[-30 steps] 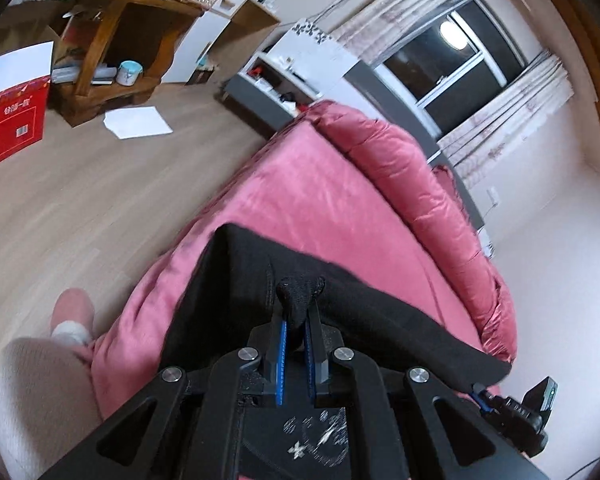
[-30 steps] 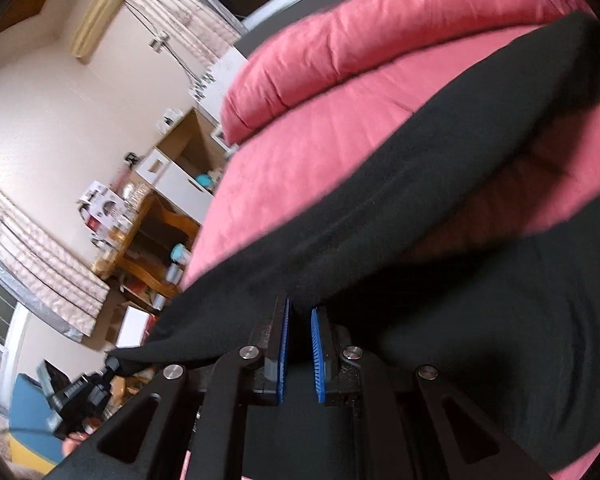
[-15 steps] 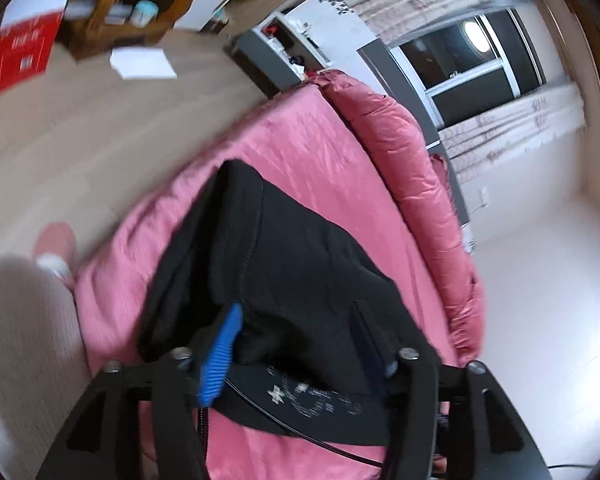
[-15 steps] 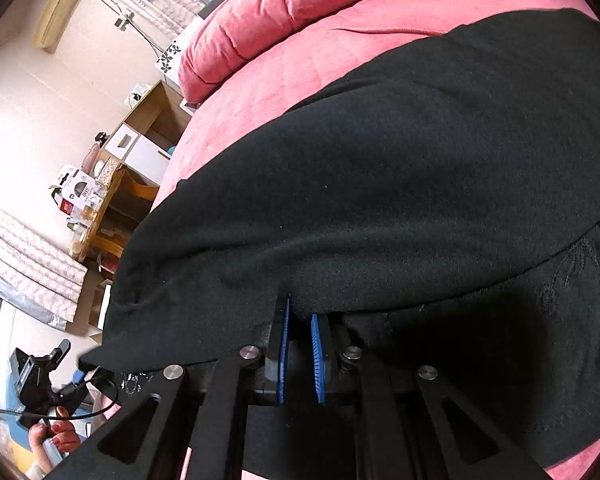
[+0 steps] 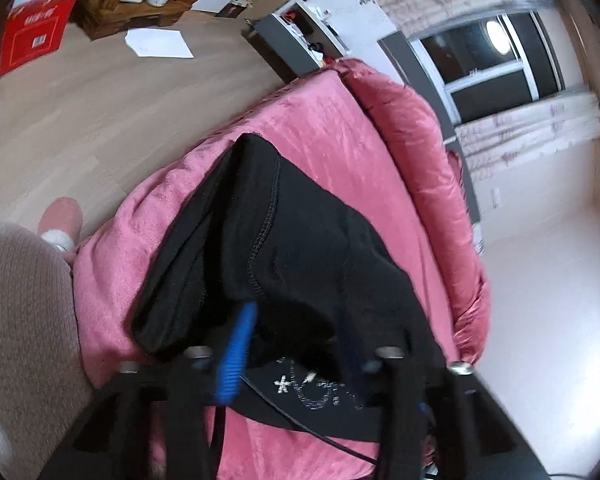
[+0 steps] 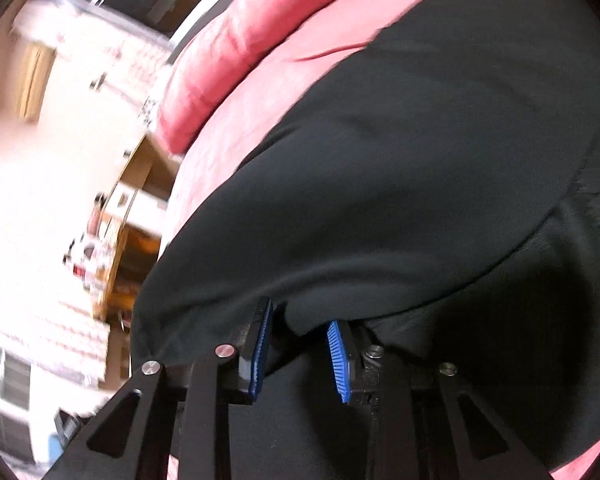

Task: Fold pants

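Your left gripper point(image 5: 288, 344) and right gripper point(image 6: 300, 356) are both sitting spread around the black pants point(image 5: 300, 248), which are lying doubled over on the pink bed point(image 5: 332, 132). Through the blur, cloth seems to be draping over the pads, so pulling away carelessly is risking dragging the fold open

the left gripper point(image 5: 296, 344) has its jaws spread wide, with black cloth draped loosely across the gap between them. the blue-padded left finger point(image 5: 236, 356) is tilted and blurred; the right finger is mostly hidden under the cloth. the right gripper point(image 6: 300, 354) also has its jaws parted, both blue ribbed pads point(image 6: 338, 360) facing each other across a clear gap. a fold of black cloth hangs just ahead of and slightly between the tips, touching neither pad firmly. the person's leg point(image 5: 24, 320) shows left of the left jaws.
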Available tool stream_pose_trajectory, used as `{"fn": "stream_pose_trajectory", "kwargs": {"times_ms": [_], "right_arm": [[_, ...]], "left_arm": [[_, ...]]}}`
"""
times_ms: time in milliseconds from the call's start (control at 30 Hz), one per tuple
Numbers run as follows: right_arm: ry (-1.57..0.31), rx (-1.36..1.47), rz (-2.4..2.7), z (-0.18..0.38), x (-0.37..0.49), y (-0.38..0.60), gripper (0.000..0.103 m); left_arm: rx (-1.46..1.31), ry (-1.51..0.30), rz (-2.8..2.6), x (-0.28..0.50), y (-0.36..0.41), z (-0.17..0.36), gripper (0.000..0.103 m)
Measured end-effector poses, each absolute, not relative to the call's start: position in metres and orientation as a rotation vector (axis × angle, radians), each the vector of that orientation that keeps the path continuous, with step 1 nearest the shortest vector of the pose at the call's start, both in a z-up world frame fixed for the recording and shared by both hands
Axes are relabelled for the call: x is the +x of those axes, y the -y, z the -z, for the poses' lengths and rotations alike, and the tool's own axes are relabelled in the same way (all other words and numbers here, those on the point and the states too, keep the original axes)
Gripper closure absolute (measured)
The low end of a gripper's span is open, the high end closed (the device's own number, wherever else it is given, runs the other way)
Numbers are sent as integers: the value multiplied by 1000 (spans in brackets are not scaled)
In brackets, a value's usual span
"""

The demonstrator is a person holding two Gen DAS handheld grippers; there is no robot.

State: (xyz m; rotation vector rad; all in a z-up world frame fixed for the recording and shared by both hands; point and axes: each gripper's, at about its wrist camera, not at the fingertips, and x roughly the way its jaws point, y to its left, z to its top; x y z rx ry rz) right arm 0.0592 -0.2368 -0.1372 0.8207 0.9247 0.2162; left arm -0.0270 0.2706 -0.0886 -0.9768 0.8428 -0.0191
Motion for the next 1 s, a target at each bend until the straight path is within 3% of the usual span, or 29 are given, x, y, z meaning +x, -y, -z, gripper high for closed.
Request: {"fn": "stream_pose_trajectory", "kwargs": {"times_ms": [167,233,433,667,1000], "right_arm": [[-900,835,-179,137,63,253,77],[-897,771,-173,129,64,250,93],[-796,704,-238,81,53,254,93],[-778,605,-292,44,28,258,93],[-991,578,-314,85,4,238,94]], "left_arm": [[-883,-851,26,-19,-267,78,84],[-853,-829,39,-18,-267,66,88],[-803,-764,66,-21,-274,31,90],[-873,-760,58,-41,-293,26,90],[-825,-919,-33,-60,-299,59,90]]}}
